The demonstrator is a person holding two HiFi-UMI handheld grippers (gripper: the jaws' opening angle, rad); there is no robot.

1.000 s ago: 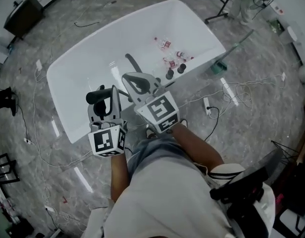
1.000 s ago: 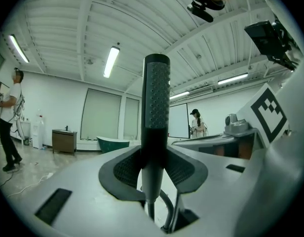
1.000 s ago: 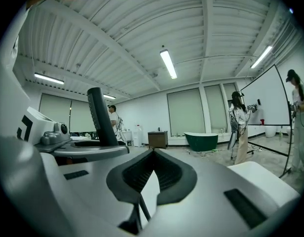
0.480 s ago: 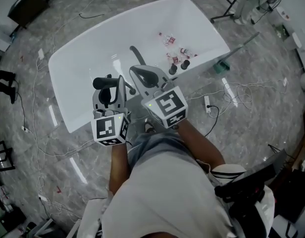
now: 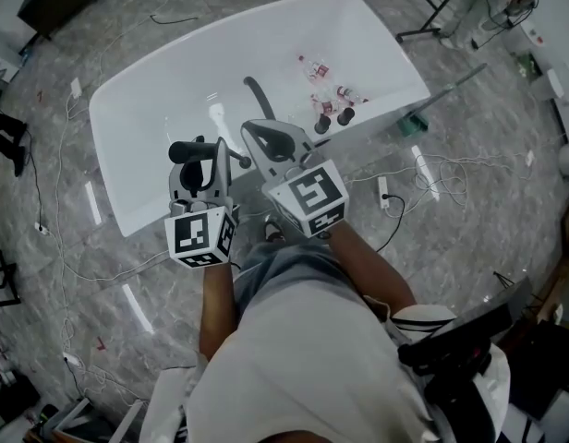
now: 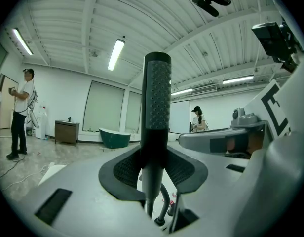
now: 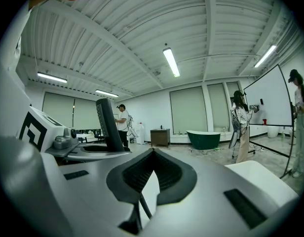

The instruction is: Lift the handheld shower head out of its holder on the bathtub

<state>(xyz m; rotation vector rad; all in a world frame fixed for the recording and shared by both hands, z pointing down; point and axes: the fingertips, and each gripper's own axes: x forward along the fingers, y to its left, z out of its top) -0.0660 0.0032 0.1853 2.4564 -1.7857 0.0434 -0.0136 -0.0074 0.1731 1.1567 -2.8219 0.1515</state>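
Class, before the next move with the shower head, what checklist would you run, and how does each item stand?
1. Grip: the shower head sits between the pads of the left gripper: ok.
2. Pose: the shower head stands upright in that grip: ok.
3. Spare hand: the right gripper is shut and empty: ok.
4. Release: the shower head is clear of its holder: cannot tell.
5. Clutter: the bottles in the bathtub lie apart from both grippers: ok.

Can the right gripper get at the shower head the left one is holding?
Probably yes: the shower head stands upright in the left gripper, close beside the right gripper with nothing between them. The right jaws are shut, so they must open first.
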